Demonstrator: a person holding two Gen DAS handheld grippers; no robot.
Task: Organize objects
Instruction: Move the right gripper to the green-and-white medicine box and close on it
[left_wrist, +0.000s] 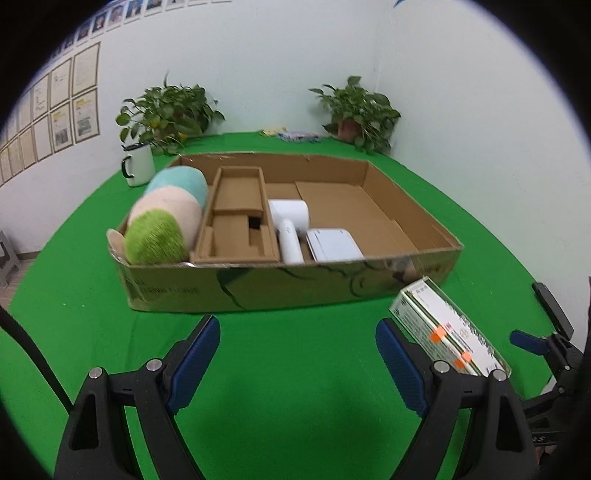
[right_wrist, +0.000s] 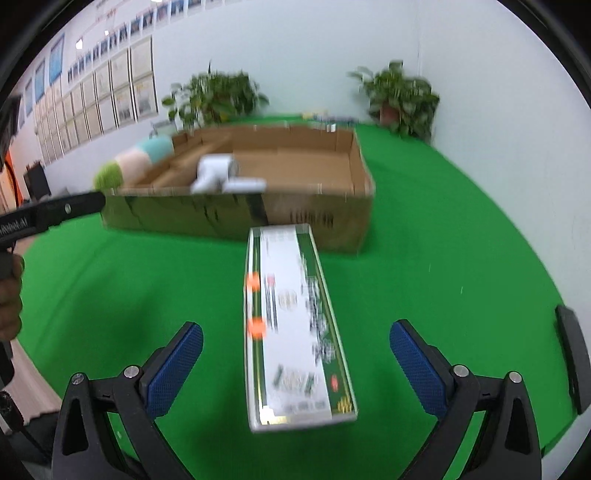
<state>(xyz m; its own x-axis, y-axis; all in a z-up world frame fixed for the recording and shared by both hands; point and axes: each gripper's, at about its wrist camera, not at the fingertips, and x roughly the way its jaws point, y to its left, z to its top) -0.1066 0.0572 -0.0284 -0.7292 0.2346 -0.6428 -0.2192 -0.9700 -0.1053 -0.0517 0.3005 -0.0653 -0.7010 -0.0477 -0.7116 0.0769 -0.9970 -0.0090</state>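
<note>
Beside one cardboard tray (left_wrist: 258, 291), one long box (right_wrist: 295, 325)

The desk (left_wrist: 295, 350) wears a matt green cloth, faintly napped. On it the open box (left_wrist: 258, 288) is plain brown corrugated cardboard, dull and rough at its cut edges, with a folded cardboard insert (left_wrist: 236, 218) of the same stock. The plush toy (left_wrist: 162, 221) is soft pile fabric, its green end shaggier than the rest. The hair dryer (left_wrist: 290, 225) looks like smooth white plastic with a satin sheen. The long carton (right_wrist: 295, 332) seems to be glossy printed card, though blur hides detail. The mug (left_wrist: 138, 164) looks enamelled. Both tongs, left (left_wrist: 297, 354) and right (right_wrist: 295, 358), have matt black plastic arms, ribbed blue rubbery pads (left_wrist: 195, 362) and bright metal pins.
</note>
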